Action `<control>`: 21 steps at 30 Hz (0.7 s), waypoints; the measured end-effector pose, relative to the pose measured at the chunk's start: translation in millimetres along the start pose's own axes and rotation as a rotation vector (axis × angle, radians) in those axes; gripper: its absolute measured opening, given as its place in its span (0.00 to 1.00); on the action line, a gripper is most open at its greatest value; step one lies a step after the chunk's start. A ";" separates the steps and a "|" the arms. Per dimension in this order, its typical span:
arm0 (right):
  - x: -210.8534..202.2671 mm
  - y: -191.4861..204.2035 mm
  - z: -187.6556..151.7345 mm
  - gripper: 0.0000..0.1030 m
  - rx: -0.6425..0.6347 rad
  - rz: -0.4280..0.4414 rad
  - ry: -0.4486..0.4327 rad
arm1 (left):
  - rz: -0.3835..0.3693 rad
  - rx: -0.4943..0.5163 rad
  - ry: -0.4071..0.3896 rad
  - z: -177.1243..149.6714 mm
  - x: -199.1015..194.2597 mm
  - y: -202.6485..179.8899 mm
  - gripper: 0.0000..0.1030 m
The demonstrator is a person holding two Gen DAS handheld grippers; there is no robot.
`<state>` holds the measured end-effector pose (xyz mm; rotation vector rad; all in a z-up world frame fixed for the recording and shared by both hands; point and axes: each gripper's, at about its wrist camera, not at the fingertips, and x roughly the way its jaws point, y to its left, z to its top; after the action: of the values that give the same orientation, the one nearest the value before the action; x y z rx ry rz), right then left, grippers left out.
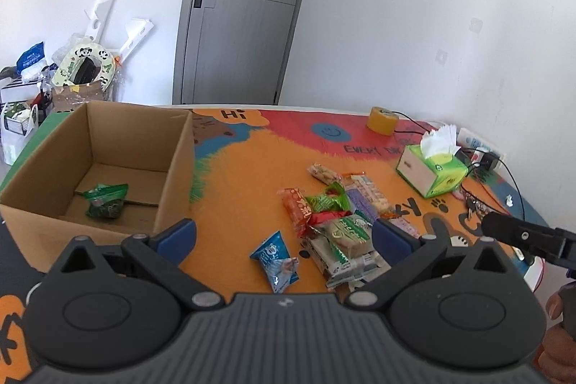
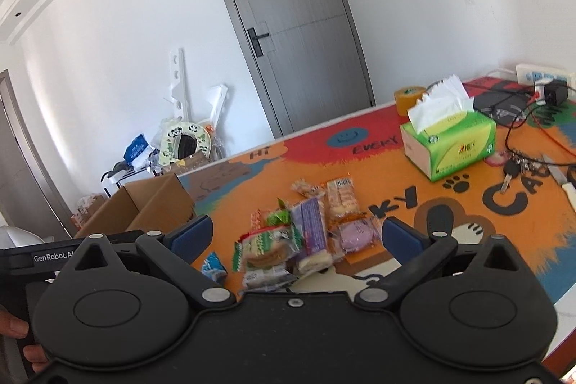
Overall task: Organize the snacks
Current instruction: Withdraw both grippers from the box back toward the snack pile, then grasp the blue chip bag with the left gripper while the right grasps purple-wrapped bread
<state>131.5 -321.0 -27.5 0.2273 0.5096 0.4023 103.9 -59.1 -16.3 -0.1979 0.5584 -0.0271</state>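
Both handheld grippers hover above a colourful cartoon-print table mat, fingers spread wide and empty. Between the left gripper fingertips lies a crinkly blue foil snack packet, just beside a heap of glossy wrapped snacks. Beyond its left finger, an open brown cardboard box contains one green packet. The right gripper frames the same heap.

Cardboard box at table's left, one snack packet inside. Snack pile right of box, mid-table; lone packet near-left of pile. Tissue box far right; tape roll behind it.
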 end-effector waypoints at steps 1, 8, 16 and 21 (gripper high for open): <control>2.8 -2.2 -1.1 0.99 0.002 -0.002 0.007 | -0.005 0.004 -0.002 -1.2 2.5 -1.2 1.00; 23.1 -10.3 -10.1 0.88 0.014 0.020 0.051 | 0.001 0.001 0.010 -6.9 21.5 -4.9 0.97; 53.3 -19.1 -18.3 0.62 0.040 0.031 0.109 | 0.019 0.001 0.066 -13.8 53.4 -4.7 0.83; 71.2 -29.9 -22.2 0.53 0.066 0.004 0.141 | 0.036 -0.008 0.099 -19.3 73.1 -2.3 0.73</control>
<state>186.3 -314.9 -86.0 0.2653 0.6613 0.4072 155.7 -70.6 -70.2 -0.1950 0.6608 0.0008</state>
